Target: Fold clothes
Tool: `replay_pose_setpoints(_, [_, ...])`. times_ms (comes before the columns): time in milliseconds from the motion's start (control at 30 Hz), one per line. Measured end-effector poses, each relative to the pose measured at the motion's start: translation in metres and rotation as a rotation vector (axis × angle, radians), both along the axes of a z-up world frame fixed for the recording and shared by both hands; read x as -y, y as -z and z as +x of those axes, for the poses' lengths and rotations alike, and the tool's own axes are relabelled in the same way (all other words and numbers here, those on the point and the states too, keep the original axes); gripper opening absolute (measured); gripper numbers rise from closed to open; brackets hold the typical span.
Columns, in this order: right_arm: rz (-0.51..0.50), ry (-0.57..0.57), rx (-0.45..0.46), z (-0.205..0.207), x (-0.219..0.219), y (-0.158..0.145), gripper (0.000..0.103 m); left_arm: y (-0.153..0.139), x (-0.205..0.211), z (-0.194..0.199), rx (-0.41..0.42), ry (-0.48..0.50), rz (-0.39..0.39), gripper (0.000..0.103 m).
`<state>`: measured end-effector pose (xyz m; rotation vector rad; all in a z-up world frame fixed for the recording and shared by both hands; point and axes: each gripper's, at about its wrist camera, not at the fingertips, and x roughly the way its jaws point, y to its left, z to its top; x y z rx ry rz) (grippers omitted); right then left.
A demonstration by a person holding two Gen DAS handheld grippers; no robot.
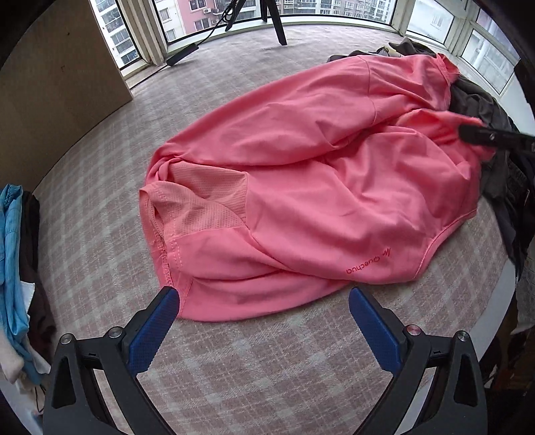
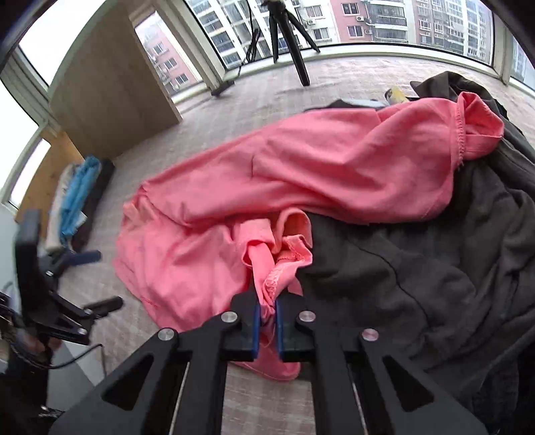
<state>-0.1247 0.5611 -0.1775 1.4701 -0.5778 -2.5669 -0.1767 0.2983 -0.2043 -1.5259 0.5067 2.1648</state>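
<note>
A pink T-shirt (image 1: 301,174) lies crumpled on the checked tablecloth (image 1: 100,200), with a mesh panel and a Quechua logo facing up. My left gripper (image 1: 264,297) is open and empty, just short of the shirt's near edge. My right gripper (image 2: 266,311) is shut on a bunched hem of the pink T-shirt (image 2: 334,167). It shows in the left wrist view (image 1: 468,132) at the shirt's far right side. The left gripper shows in the right wrist view (image 2: 97,277), open beside the shirt.
A pile of dark grey clothes (image 2: 434,267) lies under and right of the shirt. Folded blue and white clothes (image 1: 13,241) sit at the table's left edge. A wooden cabinet (image 1: 57,83) and tripod legs (image 1: 279,23) stand by the windows.
</note>
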Motion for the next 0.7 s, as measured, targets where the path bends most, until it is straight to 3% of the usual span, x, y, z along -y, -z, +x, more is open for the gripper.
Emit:
replay_pose_setpoints(167, [-0.043, 0.223, -0.241, 0.032, -0.065, -0.072, 0.005, -0.011, 0.003, 0.002, -0.029, 0.015, 0.023, 0.102])
replay_pose_setpoints(200, [0.031, 0.316, -0.26, 0.036, -0.081, -0.083, 0.003, -0.012, 0.001, 0.002, -0.031, 0.026, 0.024, 0.102])
replay_pose_setpoints(233, [0.169, 0.401, -0.233, 0.037, -0.094, -0.089, 0.003, -0.014, -0.001, 0.003, -0.032, 0.037, 0.025, 0.102])
replay_pose_setpoints(300, [0.399, 0.465, -0.101, 0.03, -0.115, -0.086, 0.005, -0.015, -0.01, 0.005, -0.034, 0.07, 0.026, 0.102])
replay_pose_setpoints(367, [0.327, 0.395, -0.07, 0.033, -0.127, -0.08, 0.007, -0.013, -0.021, 0.009, -0.025, 0.115, 0.029, 0.102])
replay_pose_setpoints(433, [0.242, 0.269, -0.045, 0.035, -0.114, -0.069, 0.022, -0.008, -0.027, 0.015, -0.019, 0.145, 0.017, 0.102])
replay_pose_setpoints(500, [0.194, 0.173, -0.013, 0.033, -0.096, -0.053, 0.062, -0.003, -0.031, 0.021, -0.023, 0.172, -0.005, 0.102])
replay_pose_setpoints(600, [0.182, 0.08, 0.045, 0.022, -0.063, -0.021, 0.065, 0.005, -0.029, 0.027, -0.029, 0.18, -0.062, 0.102])
replay_pose_setpoints(700, [0.171, -0.013, 0.104, 0.011, -0.031, 0.011, 0.065, 0.001, -0.014, 0.028, -0.033, 0.153, -0.051, 0.102])
